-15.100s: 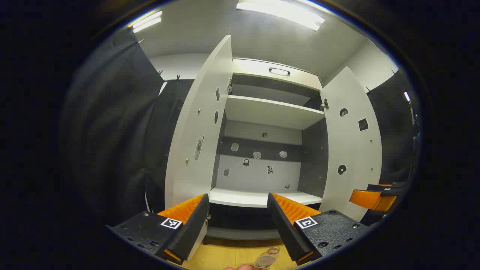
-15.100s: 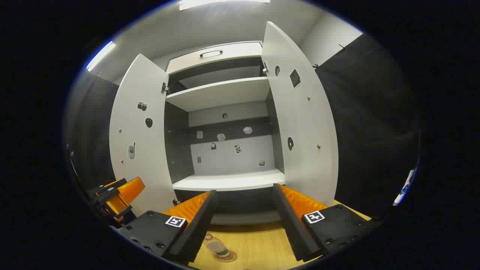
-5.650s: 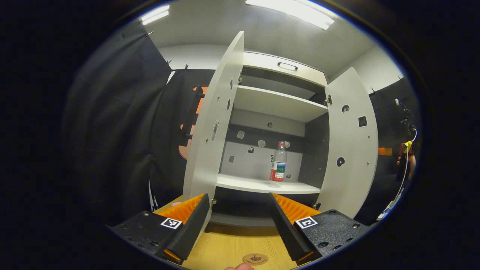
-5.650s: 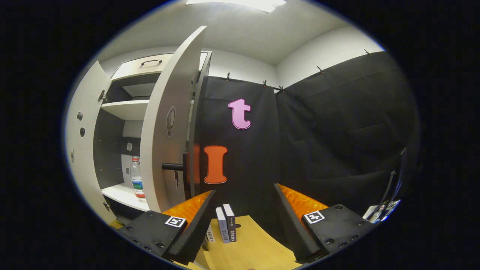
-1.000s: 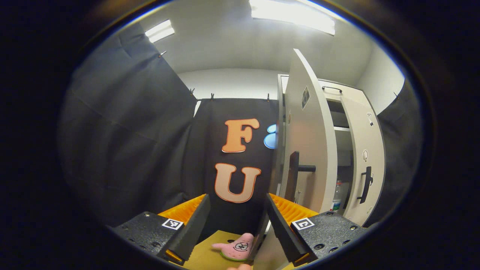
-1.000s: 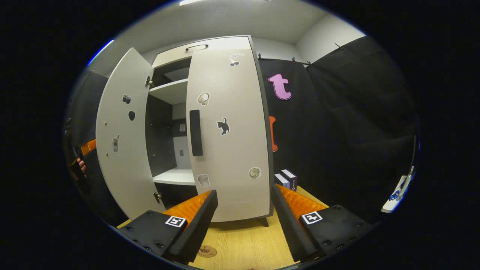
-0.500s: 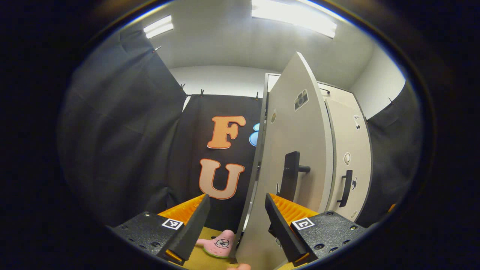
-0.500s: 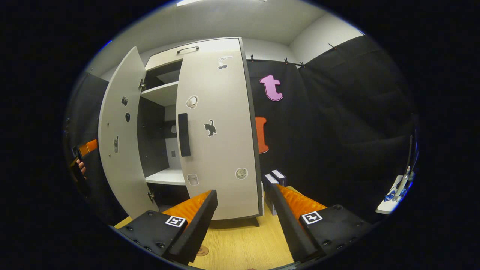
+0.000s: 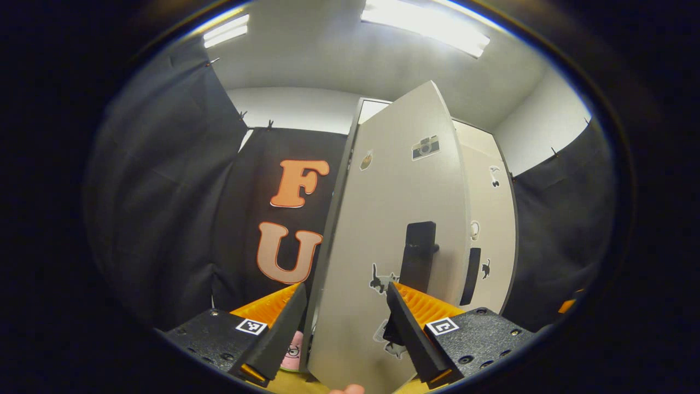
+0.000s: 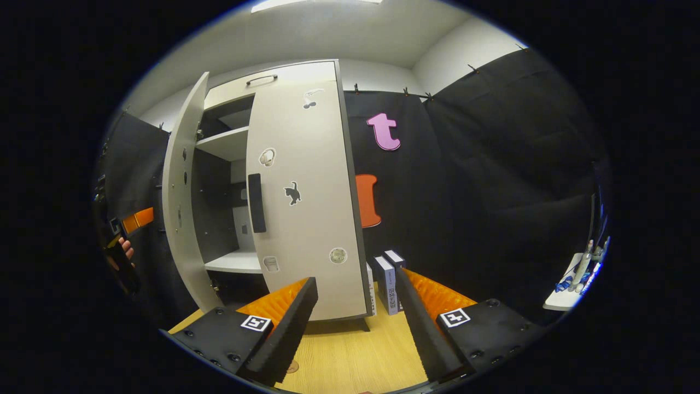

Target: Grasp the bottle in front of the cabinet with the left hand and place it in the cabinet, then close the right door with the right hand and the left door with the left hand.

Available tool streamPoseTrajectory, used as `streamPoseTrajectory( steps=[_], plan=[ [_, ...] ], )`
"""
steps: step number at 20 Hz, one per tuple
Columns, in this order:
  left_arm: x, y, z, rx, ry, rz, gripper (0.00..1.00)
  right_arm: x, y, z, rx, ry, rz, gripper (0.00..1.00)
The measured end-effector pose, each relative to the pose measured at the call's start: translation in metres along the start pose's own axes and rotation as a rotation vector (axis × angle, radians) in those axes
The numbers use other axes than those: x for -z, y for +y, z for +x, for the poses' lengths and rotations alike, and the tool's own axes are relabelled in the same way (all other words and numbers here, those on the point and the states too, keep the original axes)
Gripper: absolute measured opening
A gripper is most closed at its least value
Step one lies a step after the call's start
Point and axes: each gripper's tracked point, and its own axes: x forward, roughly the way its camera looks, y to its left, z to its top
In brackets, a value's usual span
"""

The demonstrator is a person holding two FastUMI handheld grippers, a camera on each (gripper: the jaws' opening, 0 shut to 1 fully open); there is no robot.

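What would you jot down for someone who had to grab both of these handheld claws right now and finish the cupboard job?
Left gripper: open, its fingers either side of the left door's lower edge, pushing it.
Right gripper: open, holding nothing, back from the cabinet.
Right door: looks closed.
Left door: partly open in the right gripper view.
Bottle: cannot be seen now.
Left to do: push the left door fully shut.

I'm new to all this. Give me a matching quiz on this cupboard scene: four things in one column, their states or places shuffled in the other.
Things:
1 left door
2 right door
3 boxes
4 right gripper

States or places:
a open, holding nothing
b shut
c ajar
d upright on the table, beside the cabinet

Pairs: 1-c; 2-b; 3-d; 4-a
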Motion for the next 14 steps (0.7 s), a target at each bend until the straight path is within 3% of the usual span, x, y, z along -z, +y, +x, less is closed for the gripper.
streamPoseTrajectory(
  steps=[3, 14],
  plan=[
    [0.006, -0.024, 0.004, 0.072, 0.01, -0.01, 0.91, -0.002, -0.003, -0.003, 0.014, -0.007, 0.001, 0.96],
    [0.024, -0.073, 0.033, 0.154, 0.05, -0.044, 0.94, -0.005, -0.007, -0.013, 0.022, -0.014, 0.017, 0.96]
  ],
)
